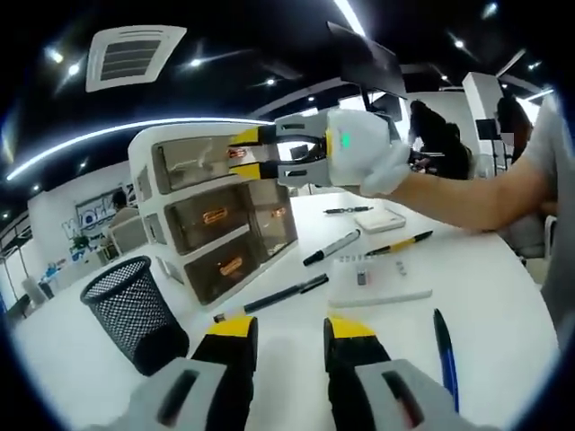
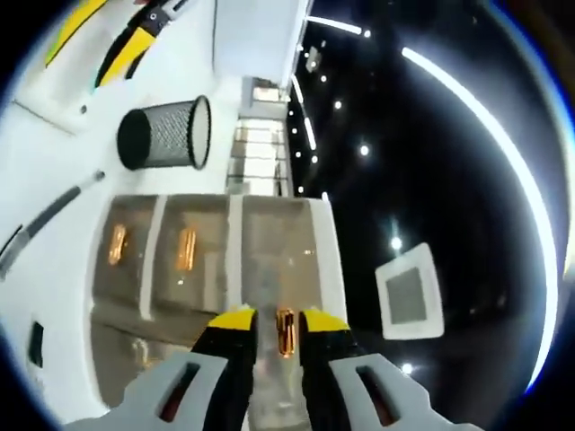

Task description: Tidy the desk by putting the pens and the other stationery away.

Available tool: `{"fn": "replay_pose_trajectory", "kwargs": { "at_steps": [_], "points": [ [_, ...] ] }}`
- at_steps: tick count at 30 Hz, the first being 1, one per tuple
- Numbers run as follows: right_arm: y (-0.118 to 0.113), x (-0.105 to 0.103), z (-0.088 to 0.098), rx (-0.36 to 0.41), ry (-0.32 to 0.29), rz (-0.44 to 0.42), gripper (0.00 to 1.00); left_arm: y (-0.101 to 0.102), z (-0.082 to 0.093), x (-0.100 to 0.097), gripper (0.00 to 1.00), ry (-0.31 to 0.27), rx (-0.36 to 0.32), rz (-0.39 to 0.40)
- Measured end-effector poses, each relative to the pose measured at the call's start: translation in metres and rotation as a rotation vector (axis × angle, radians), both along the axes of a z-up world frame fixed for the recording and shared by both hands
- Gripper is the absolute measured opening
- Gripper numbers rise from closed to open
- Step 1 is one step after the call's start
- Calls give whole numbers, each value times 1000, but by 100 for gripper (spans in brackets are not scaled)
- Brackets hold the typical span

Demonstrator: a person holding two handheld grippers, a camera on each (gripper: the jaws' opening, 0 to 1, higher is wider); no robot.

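A white three-drawer organiser (image 1: 216, 215) with brown see-through drawers stands on the white desk (image 1: 503, 296). My right gripper (image 1: 241, 153), held by a gloved hand, has its jaws above and below the top drawer's orange handle. In the right gripper view that handle (image 2: 286, 332) sits between the jaws of my right gripper (image 2: 279, 321) with small gaps on both sides, so it is open. My left gripper (image 1: 289, 334) hovers open over the desk, with nothing in it. Loose on the desk are a black pen (image 1: 278, 296), a marker (image 1: 332, 247), a yellow-and-black pen (image 1: 400, 242) and a blue pen (image 1: 446, 355).
A black mesh pen cup (image 1: 130, 310) stands left of the organiser, and shows too in the right gripper view (image 2: 166, 135). A flat white tray (image 1: 377, 285) with small bits and a white box (image 1: 382, 220) lie among the pens. The person's arm (image 1: 476, 193) crosses from the right.
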State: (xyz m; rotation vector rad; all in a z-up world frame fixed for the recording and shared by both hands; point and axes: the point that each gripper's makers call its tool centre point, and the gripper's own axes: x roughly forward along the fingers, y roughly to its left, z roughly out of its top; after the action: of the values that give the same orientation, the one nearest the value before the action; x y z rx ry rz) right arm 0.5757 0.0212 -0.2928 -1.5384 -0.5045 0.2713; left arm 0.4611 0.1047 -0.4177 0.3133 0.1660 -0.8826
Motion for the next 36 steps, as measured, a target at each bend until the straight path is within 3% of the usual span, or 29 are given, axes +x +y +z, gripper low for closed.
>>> {"fn": "replay_pose_trajectory", "kwargs": {
  "at_steps": [7,11,16,23,29,36],
  "points": [
    [-3,0,4,-41,7,4,15,-1,-1,-1,30,-9,12,-1],
    [-3,2,3,-23,61,47,12,-1,0,-1,30,-13,14,0],
    [-4,2,2,-28,71,97,11,-1,-1,-1,30,-12,18,2],
    [-7,3,3,-54,96,102,10,-3,-2,-3,30,-12,25,-6],
    [-9,5,4,14,172,163,9,-5,0,-5,30,4,4,-18],
    [-6,7,2,7,161,145,9,-7,-6,-6,29,18,9,-20]
  ]
}}
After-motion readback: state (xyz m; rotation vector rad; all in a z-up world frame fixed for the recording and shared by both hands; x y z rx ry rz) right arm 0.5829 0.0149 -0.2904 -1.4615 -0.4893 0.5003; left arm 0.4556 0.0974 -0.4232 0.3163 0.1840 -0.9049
